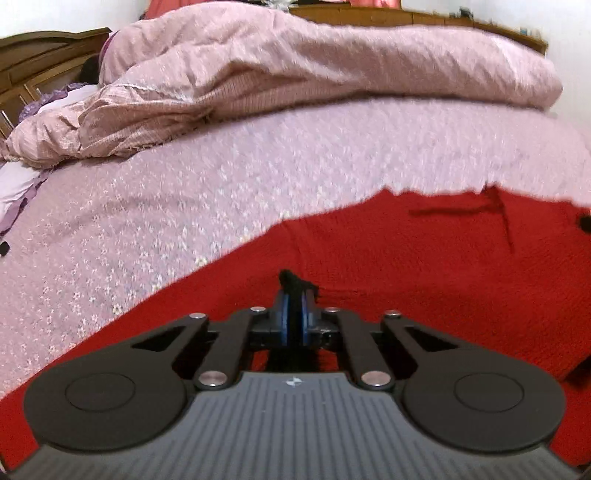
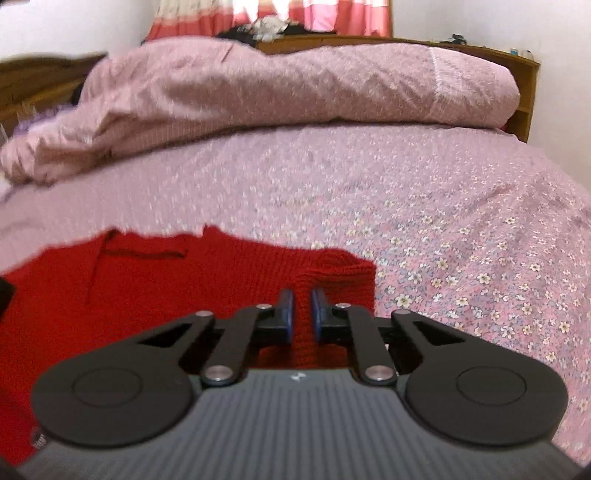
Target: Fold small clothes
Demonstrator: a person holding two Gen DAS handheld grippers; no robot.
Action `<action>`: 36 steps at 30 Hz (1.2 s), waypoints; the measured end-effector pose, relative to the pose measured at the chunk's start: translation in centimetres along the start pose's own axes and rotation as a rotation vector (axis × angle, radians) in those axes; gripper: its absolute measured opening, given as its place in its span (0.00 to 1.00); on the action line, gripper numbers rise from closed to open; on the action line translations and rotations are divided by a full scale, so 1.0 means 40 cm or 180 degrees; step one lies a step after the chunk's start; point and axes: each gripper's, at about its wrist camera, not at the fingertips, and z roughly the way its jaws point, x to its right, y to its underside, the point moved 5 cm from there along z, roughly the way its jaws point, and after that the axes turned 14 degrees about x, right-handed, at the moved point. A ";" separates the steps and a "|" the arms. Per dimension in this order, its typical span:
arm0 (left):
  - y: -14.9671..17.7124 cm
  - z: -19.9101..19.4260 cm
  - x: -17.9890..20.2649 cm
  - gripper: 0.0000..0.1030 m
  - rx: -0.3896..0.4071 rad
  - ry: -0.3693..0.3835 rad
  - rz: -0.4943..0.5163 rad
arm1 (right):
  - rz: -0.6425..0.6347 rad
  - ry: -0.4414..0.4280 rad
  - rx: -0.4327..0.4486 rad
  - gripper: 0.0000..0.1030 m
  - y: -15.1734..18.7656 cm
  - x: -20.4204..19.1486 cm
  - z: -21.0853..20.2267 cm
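A red knit garment (image 1: 406, 266) lies spread on the flowered pink bedsheet (image 1: 177, 206). My left gripper (image 1: 294, 295) is shut on it, and a dark tuft of its fabric sticks up from between the blue pads (image 1: 283, 314). In the right wrist view the same red garment (image 2: 147, 284) fills the lower left, its right edge near the middle. There my right gripper (image 2: 303, 301) is shut on a raised ridge of red knit, which sits pinched between the two blue pads (image 2: 289, 310). A dark line crosses the garment's upper part in both views.
A bunched pink duvet (image 1: 295, 70) (image 2: 277, 85) lies across the far side of the bed. A wooden headboard (image 1: 40, 55) stands at the left, a wooden shelf (image 2: 521, 92) at the far right, and pink curtains (image 2: 332, 14) hang behind. Open sheet (image 2: 461, 229) stretches to the garment's right.
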 end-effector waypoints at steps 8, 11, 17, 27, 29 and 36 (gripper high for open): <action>-0.082 0.048 -0.007 0.08 0.0208 -0.0032 -0.0032 | 0.0319 0.0153 0.0302 0.13 -0.035 0.030 -0.002; -0.081 0.110 -0.008 0.08 0.0137 -0.0092 0.0021 | 0.0347 0.0251 0.0299 0.11 -0.024 0.035 0.016; -0.045 0.191 -0.014 0.09 -0.0054 -0.0064 0.0074 | 0.0378 0.0390 0.0187 0.05 0.007 0.062 0.053; -0.068 0.139 -0.029 0.21 -0.0133 -0.0011 0.0069 | 0.0336 0.0345 0.0030 0.09 -0.016 0.042 0.021; -0.069 0.114 -0.035 0.40 -0.0228 0.0004 -0.0007 | 0.0311 0.0324 0.0015 0.10 -0.026 0.032 -0.005; -0.021 0.067 -0.030 0.66 -0.0491 -0.0061 -0.0113 | 0.0278 0.0100 -0.0248 0.11 -0.006 -0.011 -0.098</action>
